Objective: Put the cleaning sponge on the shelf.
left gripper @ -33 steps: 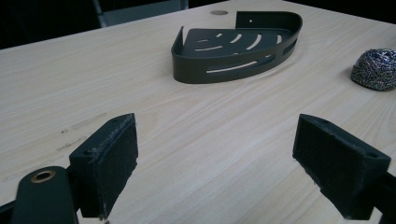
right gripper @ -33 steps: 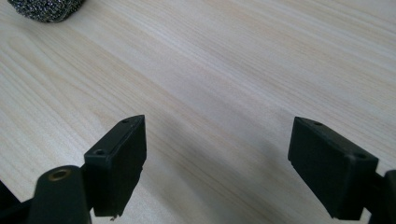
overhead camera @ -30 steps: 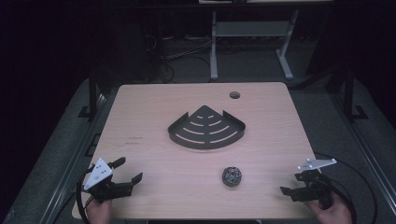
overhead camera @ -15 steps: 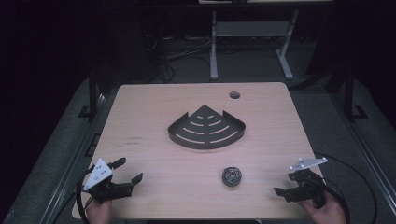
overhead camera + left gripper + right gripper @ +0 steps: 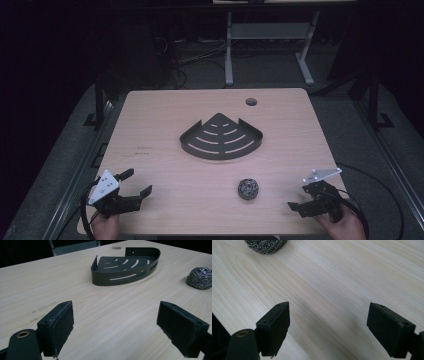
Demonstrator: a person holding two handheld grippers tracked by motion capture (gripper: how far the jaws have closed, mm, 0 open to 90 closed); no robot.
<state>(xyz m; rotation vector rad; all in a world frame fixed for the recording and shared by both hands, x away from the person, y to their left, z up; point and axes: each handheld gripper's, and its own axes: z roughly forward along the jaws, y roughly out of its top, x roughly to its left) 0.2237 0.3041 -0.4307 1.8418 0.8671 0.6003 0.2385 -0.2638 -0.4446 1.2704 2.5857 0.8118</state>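
Steel scourer (image 5: 248, 189) left of right gripper (image 5: 304, 199)

surface: light wood table (image 5: 150, 125) | on it: black corner rack (image 5: 221, 137), steel scourer (image 5: 248, 189)

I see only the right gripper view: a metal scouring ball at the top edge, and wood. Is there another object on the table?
Observer: Yes, a dark corner-shelf basket stands beyond the scouring ball, near the table's middle.
Operator: Is something inside the basket?
Observer: No, the left gripper view shows its slotted floor bare.
Operator: Where is the left gripper?
Observer: The left gripper sits at the near left corner of the table, open and holding nothing.
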